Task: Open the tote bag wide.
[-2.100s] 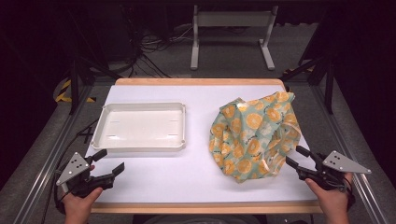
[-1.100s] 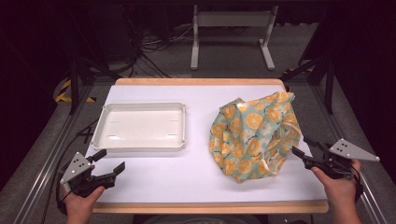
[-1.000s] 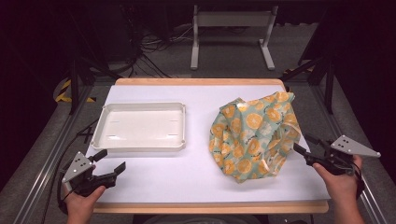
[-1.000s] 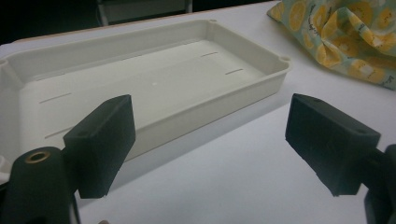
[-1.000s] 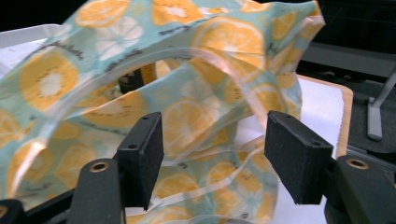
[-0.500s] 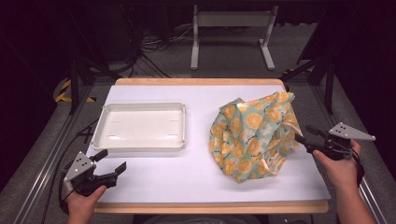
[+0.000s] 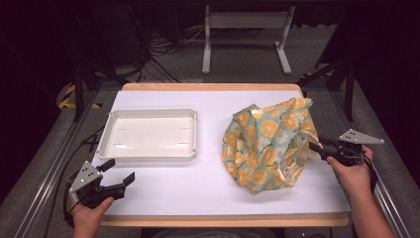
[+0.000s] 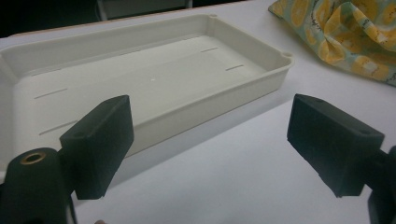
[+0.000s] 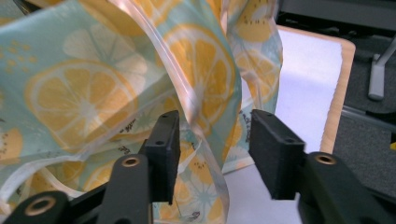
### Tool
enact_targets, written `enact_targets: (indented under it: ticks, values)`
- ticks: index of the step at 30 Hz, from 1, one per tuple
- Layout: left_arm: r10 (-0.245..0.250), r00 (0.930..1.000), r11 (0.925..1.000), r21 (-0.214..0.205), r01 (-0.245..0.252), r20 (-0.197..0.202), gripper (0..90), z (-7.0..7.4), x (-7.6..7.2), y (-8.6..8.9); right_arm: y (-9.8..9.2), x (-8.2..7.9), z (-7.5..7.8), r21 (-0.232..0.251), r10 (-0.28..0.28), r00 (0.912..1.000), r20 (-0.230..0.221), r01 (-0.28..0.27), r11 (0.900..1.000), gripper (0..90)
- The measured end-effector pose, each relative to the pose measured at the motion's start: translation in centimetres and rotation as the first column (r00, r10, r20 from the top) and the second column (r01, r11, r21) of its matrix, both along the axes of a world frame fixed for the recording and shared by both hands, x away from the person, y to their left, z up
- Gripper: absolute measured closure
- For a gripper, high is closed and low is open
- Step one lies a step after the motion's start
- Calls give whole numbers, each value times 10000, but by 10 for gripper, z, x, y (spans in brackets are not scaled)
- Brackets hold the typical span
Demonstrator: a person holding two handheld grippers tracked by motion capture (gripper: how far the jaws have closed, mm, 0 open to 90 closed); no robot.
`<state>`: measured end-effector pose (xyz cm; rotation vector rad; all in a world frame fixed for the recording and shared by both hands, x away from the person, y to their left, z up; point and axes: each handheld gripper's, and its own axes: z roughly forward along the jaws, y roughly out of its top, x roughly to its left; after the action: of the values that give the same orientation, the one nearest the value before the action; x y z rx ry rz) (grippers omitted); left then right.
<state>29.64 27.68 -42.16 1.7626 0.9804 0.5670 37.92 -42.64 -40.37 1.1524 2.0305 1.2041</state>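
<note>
A crumpled plastic bag printed with orange slices lies on the right half of the white table. My right gripper reaches into its right edge. In the right gripper view a raised fold of the bag stands between the jaws of that gripper. The jaws have just been closing, and a gap still shows beside the right pad. An empty white tray sits at the left. My left gripper rests open near the front left corner, facing the tray with nothing between its fingers.
The table's wooden edge runs along the front. A metal stand and cables are on the floor behind the table. Metal rails flank both sides. White tabletop lies between tray and bag.
My right gripper has moved left and away from the front edge, up to the bag's right edge, and its jaws have narrowed around a fold. The left gripper has stayed put.
</note>
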Motion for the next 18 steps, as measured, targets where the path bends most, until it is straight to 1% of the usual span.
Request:
enact_targets:
  ticks: [1, 2, 3, 7, 8, 9, 10, 12, 18]
  values:
    - [-8, 10000, 10000, 4, 8, -30, 153, 0, 0, 0, 0, 1, -1, 44, 24, 10000, -59, -24, 10000, 604]
    - [-8, 10000, 10000, 4, 8, -30, 153, 0, 0, 0, 0, 1, -1, 44, 24, 10000, -59, -24, 10000, 604]
    - [2, 10000, 10000, -12, -2, -25, 153, 0, 0, 0, 0, 1, -2, 77, 37, 9999, -125, -36, 10000, 641]
    - [-11, 10000, 10000, 32, 12, -34, 152, -1, 1, -1, 0, 0, -1, -31, 49, 9999, -90, -50, 10000, 818]
    - [-12, 10000, 10000, 21, 12, -29, 152, -1, 1, -2, 0, -1, 1, -138, 57, 10000, -39, -58, 9999, 866]
    - [-12, 10000, 10000, 21, 12, -29, 152, -1, 1, -2, 0, -1, 1, -138, 57, 10000, -39, -58, 9999, 866]
    - [-17, 10000, 10000, 23, 17, -39, 152, -1, 1, -2, 1, -2, 4, -435, 109, 9999, 35, -107, 9990, 900]
    - [-71, 10000, 10000, 69, 71, -55, 152, -2, 1, -3, 1, -3, 6, -518, 97, 9999, 103, -92, 9986, 900]
    - [-155, 9999, 9997, 175, 156, -64, 152, -2, 1, -6, 0, -8, 16, -317, 99, 9991, 409, -86, 9995, 900]
